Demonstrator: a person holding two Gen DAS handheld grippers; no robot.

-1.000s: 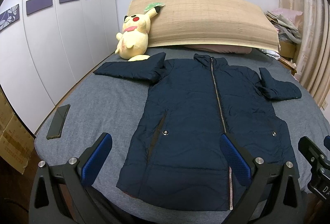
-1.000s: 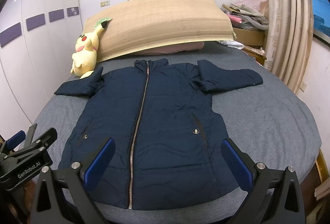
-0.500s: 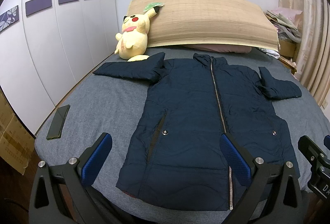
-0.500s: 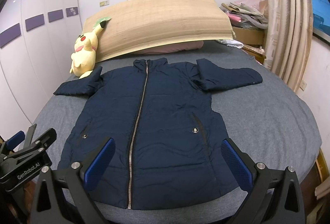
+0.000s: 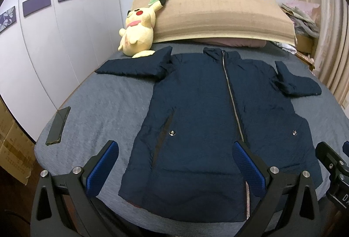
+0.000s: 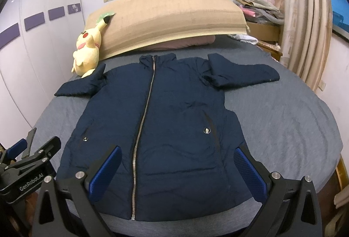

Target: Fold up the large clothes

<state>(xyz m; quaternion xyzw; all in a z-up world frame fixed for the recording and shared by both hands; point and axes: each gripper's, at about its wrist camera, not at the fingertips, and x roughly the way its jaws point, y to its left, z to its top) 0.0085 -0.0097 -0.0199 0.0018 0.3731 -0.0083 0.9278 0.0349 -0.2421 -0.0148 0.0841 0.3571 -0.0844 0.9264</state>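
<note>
Navy puffer jacket (image 5: 209,106) spread flat, zipped, on grey bed (image 5: 113,101). Left hand-held gripper (image 5: 174,162) and right hand-held gripper (image 6: 177,168) both spread wide, gripping nothing, above hem.

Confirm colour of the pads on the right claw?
Blue, textured pads on the black right claw; clearest in the right wrist view.

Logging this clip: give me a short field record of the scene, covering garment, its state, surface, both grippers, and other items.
garment: navy zip jacket
state: flat, face up, zipped, both sleeves spread sideways, unfolded
surface: grey bed
left gripper: open, empty, above the hem
right gripper: open, empty, above the hem
other items: yellow plush toy by the jacket's left-hand sleeve; dark phone near the bed's left edge; tan mat at the head
</note>
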